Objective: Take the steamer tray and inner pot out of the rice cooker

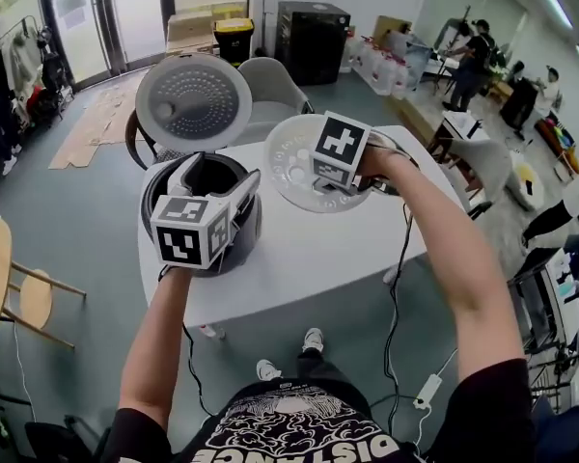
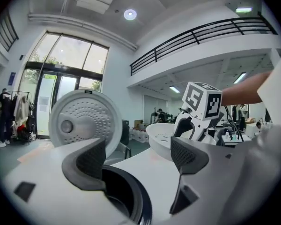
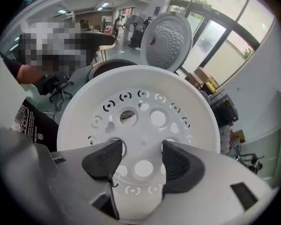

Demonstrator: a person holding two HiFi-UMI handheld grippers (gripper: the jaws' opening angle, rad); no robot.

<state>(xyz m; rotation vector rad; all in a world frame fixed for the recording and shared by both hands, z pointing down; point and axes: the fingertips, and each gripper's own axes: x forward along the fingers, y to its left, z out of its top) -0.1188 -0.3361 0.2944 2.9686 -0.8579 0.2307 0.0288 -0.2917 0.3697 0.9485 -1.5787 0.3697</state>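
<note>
Head view: my right claw (image 1: pixel 352 177) grips the tray (image 1: pixel 294 167), the cooker (image 1: pixel 154 196) off to its left, so the pot is reachable. Left gripper view: left claw (image 2: pixel 138 156) gapes empty, the pot (image 2: pixel 124 191) just below it. Right gripper view: tray rim pinched between the pads (image 3: pixel 178 163).

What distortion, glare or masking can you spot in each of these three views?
Head view: the wide-angle lens leans the glass doors outward, light even. Left gripper view: fisheye with black corners, the railing bows, ceiling lamps flare white. Right gripper view: fisheye swells the steamer tray, windows wash out, a mosaic patch sits upper left.
</note>
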